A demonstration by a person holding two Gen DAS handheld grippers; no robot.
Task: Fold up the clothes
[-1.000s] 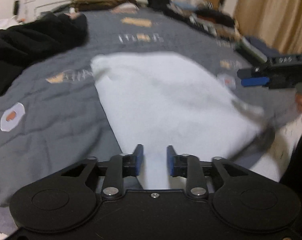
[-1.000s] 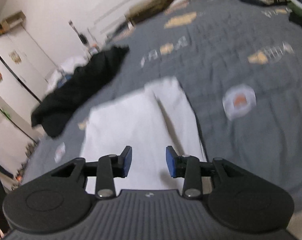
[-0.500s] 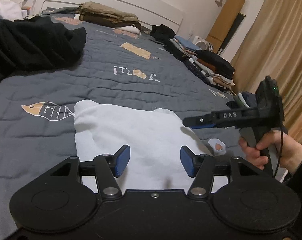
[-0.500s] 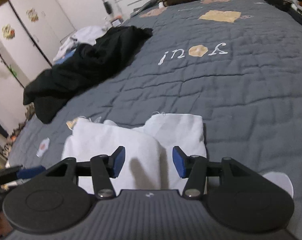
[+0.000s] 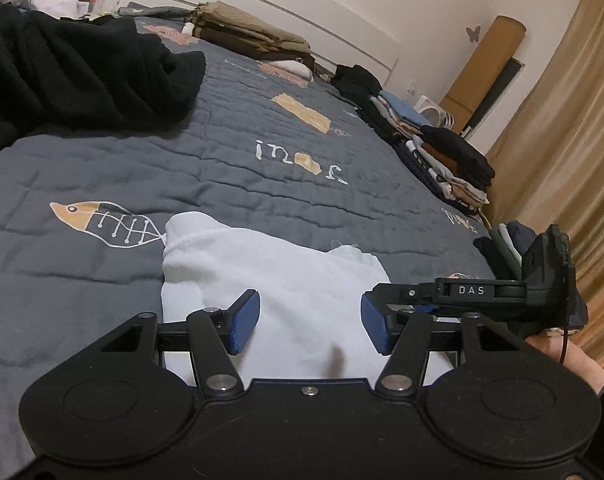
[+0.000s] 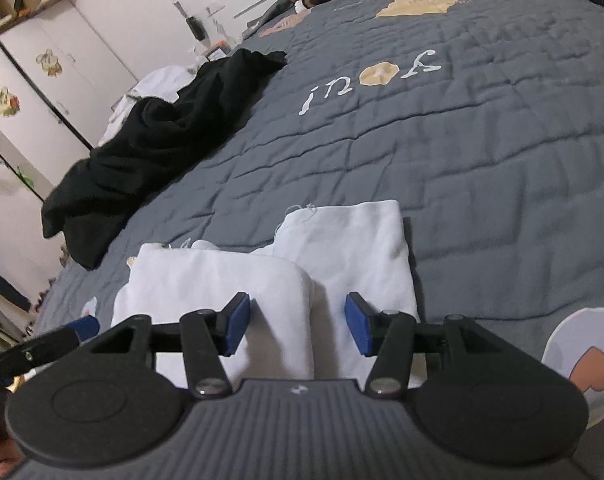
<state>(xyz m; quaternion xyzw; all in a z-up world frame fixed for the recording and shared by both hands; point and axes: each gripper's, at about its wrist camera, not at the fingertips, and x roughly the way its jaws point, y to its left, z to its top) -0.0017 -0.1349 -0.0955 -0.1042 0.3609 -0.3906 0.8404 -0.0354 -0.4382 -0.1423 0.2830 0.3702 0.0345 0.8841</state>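
Both jaws stand wide apart and hold nothing. At the bottom of the left wrist view, the left gripper (image 5: pixel 309 322) hovers low over a white garment (image 5: pixel 302 292), blue pads on either side of the cloth. At the bottom of the right wrist view, the right gripper (image 6: pixel 298 322) hovers over the same white garment (image 6: pixel 341 256), straddling a rounded fold ridge that rises between its pads.

The garment lies at lower centre of both views on a grey quilted bed (image 5: pixel 222 168), partly doubled over, one thick layer on the left and a flatter flap on the right.

Judging by this, the fold is either partway made or being let go. To fold well from here, each pad should close on a full edge, all layers together, and both sides should lift evenly so the crease stays straight.

Farther back, a black garment (image 6: pixel 162 132) is heaped at upper left. Folded stacks (image 5: pixel 441 156) line the bed's right edge.
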